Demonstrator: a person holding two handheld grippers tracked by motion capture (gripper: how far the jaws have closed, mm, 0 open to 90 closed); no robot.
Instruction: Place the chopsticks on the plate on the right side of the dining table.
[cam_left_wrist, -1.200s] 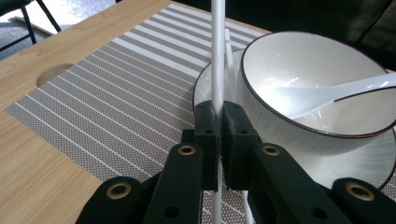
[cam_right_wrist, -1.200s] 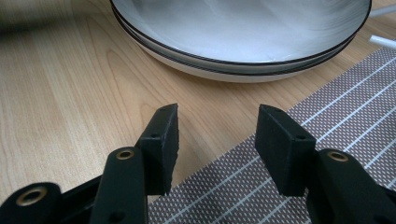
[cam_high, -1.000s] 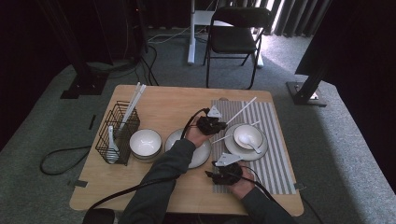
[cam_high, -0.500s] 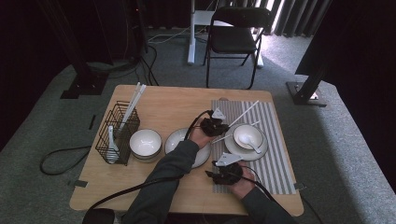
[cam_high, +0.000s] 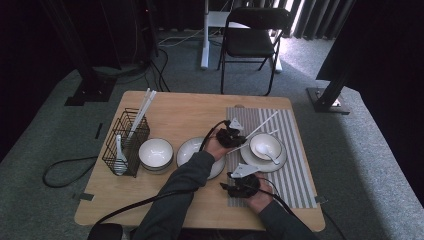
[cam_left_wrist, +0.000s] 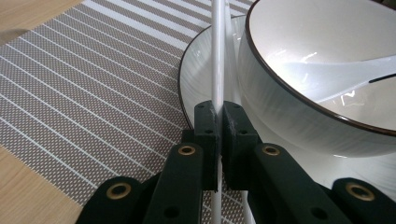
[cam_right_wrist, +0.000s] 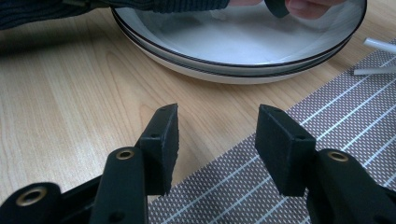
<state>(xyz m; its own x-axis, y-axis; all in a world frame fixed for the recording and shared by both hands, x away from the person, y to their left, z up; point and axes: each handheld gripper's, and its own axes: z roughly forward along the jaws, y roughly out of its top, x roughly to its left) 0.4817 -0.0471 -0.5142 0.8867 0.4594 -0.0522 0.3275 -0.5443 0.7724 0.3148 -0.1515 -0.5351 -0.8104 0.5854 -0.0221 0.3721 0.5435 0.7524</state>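
My left gripper (cam_high: 238, 140) (cam_left_wrist: 217, 116) is shut on a white chopstick (cam_left_wrist: 216, 51) that slants up over the striped placemat (cam_high: 295, 170) (cam_left_wrist: 93, 84). A second chopstick lies close beside it. The pair (cam_high: 260, 125) runs past the rim of a white plate (cam_left_wrist: 191, 88) carrying a dark-rimmed bowl (cam_high: 266, 146) (cam_left_wrist: 327, 112) with a white spoon (cam_left_wrist: 336, 74) in it. My right gripper (cam_high: 226, 186) (cam_right_wrist: 217, 126) rests open near the front of the table, at the mat's left edge (cam_right_wrist: 355, 126), with nothing between its fingers. It faces the stacked empty plates (cam_high: 192, 150) (cam_right_wrist: 233, 51).
A black wire basket (cam_high: 125, 142) with several chopsticks and a spoon stands at the table's left. White bowls (cam_high: 156, 152) are stacked beside it. The person's left sleeve (cam_high: 185, 185) crosses the stacked plates. A folding chair (cam_high: 252, 30) stands beyond the table.
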